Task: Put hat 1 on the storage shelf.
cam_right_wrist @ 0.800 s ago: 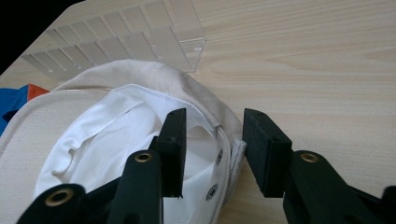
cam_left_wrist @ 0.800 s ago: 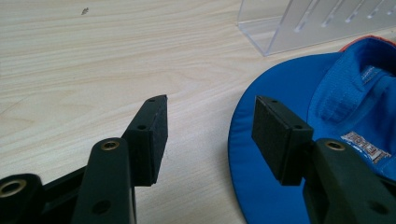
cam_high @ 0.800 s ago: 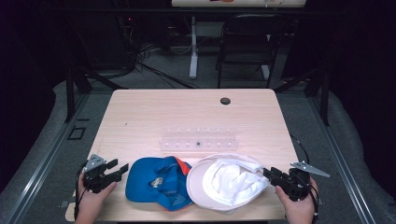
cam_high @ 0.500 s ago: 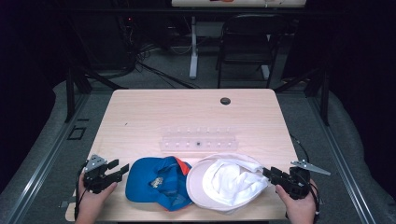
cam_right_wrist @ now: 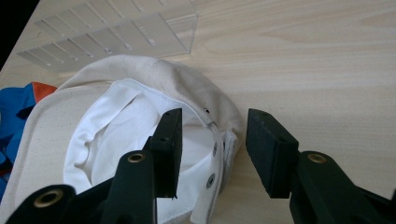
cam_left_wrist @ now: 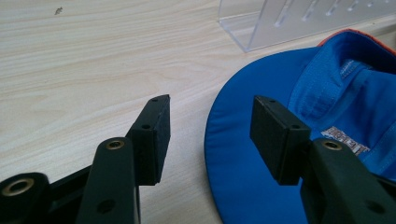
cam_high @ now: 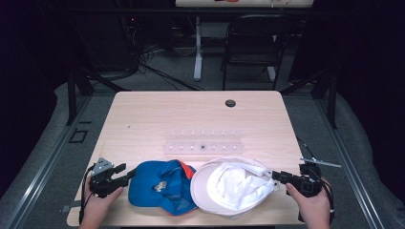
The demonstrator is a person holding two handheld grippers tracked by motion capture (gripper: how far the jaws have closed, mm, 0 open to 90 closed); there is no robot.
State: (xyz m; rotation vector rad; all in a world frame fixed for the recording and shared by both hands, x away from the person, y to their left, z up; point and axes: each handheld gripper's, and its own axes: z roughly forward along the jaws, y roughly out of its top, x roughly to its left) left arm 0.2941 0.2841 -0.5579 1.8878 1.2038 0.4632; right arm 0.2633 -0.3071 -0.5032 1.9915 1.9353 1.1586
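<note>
A blue cap (cam_high: 160,186) with an orange trim lies upside down at the table's front left. Beside it on the right rests a white cap (cam_high: 233,187), also upside down. My left gripper (cam_high: 128,173) is open at the blue cap's left edge; in the left gripper view (cam_left_wrist: 210,128) its jaws straddle the blue brim (cam_left_wrist: 243,154). My right gripper (cam_high: 276,175) is open at the white cap's right edge. In the right gripper view (cam_right_wrist: 212,149) its jaws stand around the white cap's back strap (cam_right_wrist: 219,144), without closing on it.
A clear acrylic rack (cam_high: 203,143) lies on the wooden table (cam_high: 191,114) just behind the caps. A round black grommet (cam_high: 230,103) sits near the far edge. A chair (cam_high: 250,47) and a desk leg stand beyond the table.
Both grippers have crept slightly inward toward the caps; the caps have not moved.
</note>
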